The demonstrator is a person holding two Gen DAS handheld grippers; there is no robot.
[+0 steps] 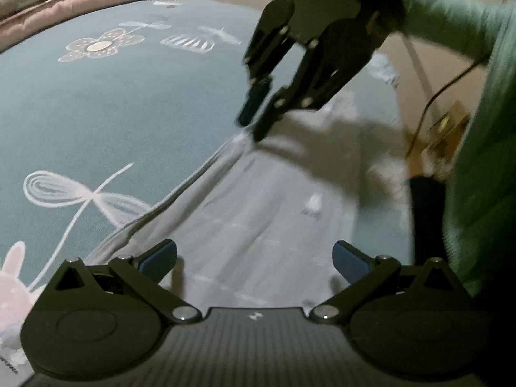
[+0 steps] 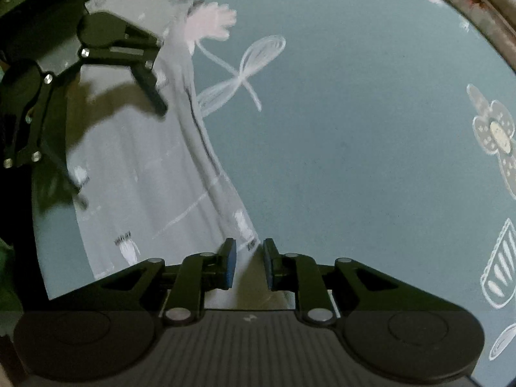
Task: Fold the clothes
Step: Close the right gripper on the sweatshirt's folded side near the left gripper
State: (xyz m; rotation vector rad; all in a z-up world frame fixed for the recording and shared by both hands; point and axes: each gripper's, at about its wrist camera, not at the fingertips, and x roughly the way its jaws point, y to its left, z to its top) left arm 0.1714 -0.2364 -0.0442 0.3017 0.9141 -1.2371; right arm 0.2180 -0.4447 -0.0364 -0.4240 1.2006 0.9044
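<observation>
Clothing, one pale grey garment (image 1: 258, 206), is spread flat on a blue flowered bedsheet (image 1: 96, 106) in the left wrist view; the left gripper (image 1: 254, 261) is held wide open above it, empty. The right gripper (image 1: 250, 130) is seen at its far corner.

From the right wrist, the right gripper (image 2: 250, 266) is parted slightly, the garment (image 2: 145, 161) edge lying loose between the pads.
</observation>
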